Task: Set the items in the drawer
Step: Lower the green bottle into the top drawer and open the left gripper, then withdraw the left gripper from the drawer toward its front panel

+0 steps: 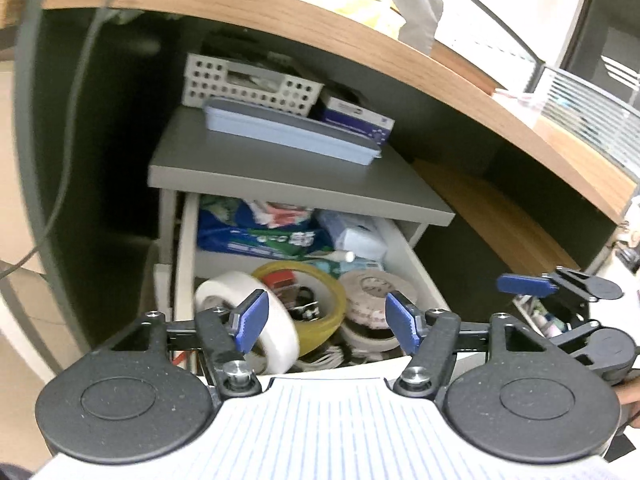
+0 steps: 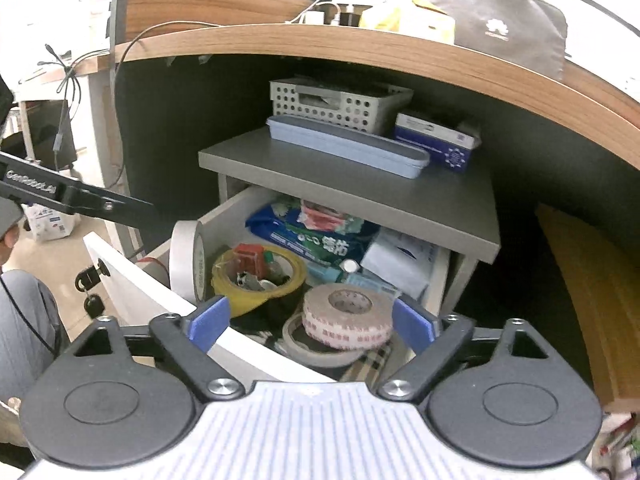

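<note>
The top drawer (image 1: pixel 185 240) of a grey cabinet under the desk stands pulled open; in the right wrist view its white front (image 2: pixel 132 284) faces me. Inside lie a white tape roll (image 1: pixel 248 316), standing on edge at the drawer's left side (image 2: pixel 187 260), a yellow tape roll (image 1: pixel 324 300) (image 2: pixel 256 276) with small items inside, and a pale printed tape roll (image 1: pixel 372 300) (image 2: pixel 346 316) stacked on other rolls. My left gripper (image 1: pixel 326 322) is open and empty over the drawer's front. My right gripper (image 2: pixel 310 324) is open and empty, its pads either side of the printed roll, above it.
Blue tissue packs (image 2: pixel 316 236) and paper packets fill the drawer's back. On the cabinet top (image 2: pixel 360 184) sit a blue-grey flat case (image 2: pixel 344 146), a perforated basket (image 2: pixel 340 104) and a blue box (image 2: pixel 436 140). The wooden desk edge (image 2: pixel 360 44) overhangs. The right gripper shows at the left wrist view's right edge (image 1: pixel 560 292).
</note>
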Demonstrator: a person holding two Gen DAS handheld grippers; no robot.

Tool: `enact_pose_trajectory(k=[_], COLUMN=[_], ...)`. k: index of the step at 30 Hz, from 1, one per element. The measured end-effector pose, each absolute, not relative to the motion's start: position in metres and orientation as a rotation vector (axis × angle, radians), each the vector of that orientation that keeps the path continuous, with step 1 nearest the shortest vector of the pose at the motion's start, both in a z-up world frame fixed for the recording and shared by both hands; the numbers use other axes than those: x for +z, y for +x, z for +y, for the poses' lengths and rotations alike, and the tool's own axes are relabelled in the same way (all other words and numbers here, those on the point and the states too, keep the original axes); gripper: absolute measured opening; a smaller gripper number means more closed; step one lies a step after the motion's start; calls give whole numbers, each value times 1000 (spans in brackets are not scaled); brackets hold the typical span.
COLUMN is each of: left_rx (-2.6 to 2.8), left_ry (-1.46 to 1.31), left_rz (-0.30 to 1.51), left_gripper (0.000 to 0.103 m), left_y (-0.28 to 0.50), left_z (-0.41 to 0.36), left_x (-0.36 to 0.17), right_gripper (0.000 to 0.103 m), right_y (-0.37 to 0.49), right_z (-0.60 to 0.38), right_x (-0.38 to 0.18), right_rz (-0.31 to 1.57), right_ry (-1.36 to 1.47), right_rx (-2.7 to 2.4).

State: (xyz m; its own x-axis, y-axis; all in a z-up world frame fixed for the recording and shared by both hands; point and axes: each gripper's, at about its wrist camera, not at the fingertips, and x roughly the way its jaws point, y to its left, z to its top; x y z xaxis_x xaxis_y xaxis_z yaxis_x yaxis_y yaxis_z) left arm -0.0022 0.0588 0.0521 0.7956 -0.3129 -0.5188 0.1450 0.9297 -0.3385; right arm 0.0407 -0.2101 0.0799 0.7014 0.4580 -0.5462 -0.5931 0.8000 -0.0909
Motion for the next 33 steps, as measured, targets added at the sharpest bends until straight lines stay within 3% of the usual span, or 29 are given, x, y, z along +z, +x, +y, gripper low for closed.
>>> enact_pose_trajectory(k=[10,19,33], left_rx=[-222,-177,-98], left_ry=[-289,-277,-298], left_rz=[604,608,677], left_gripper=[89,97,99], left_y=[-37,-54,-65], left_z=[59,51,42], left_x=[47,39,13], right_gripper=[102,102,102], right_y=[13,1,-8], right_z=[-218,-222,-231], right_x=[72,65,42], right_rz=[523,546,592], right_ry=[-283,-249,-144], right_rx=[538,486,388])
